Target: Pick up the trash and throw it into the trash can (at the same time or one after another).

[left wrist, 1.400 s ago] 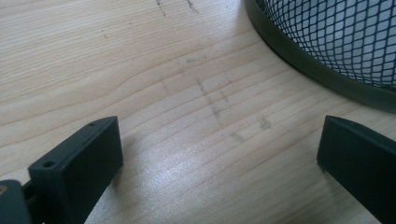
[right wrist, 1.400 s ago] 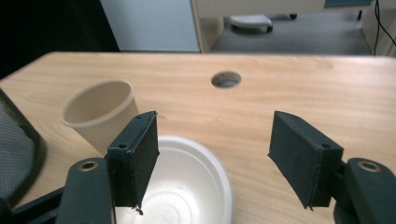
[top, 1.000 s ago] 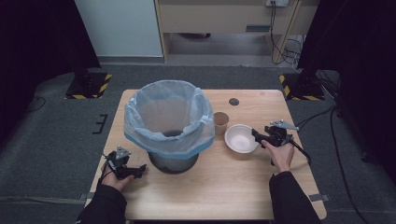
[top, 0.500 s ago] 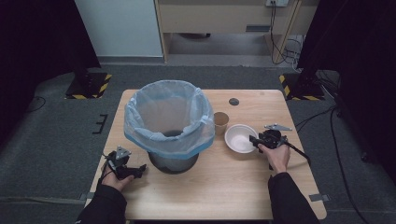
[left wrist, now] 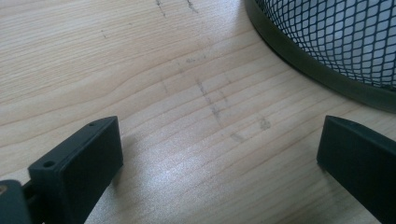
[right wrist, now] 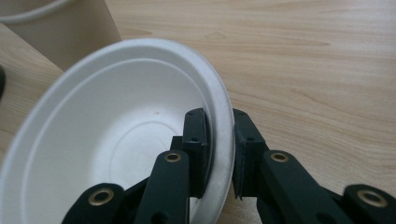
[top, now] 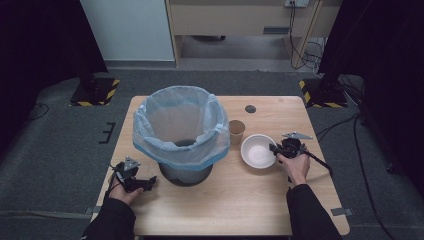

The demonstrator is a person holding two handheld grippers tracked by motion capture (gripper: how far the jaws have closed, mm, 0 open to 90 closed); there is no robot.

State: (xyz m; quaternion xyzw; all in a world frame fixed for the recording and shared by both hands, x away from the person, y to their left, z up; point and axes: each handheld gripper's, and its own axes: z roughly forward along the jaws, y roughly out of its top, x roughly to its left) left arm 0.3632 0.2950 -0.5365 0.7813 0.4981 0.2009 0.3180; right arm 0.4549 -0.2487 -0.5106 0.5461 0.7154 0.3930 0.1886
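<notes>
One rim of white bowl (right wrist: 116, 154) sits between right claw (right wrist: 219, 149) jaws.

A lined mesh bin (top: 182, 135) stands beside a brown paper cup (top: 236, 131) on the table (top: 250, 210).

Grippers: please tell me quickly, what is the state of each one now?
Left gripper: open, holding nothing, over the table.
Right gripper: jaws have just been closing, now shut on the white bowl rim.

place: lab – black curtains (top: 45, 45) | hazard-striped stand bases (top: 95, 92) | cables (top: 300, 35)
</notes>
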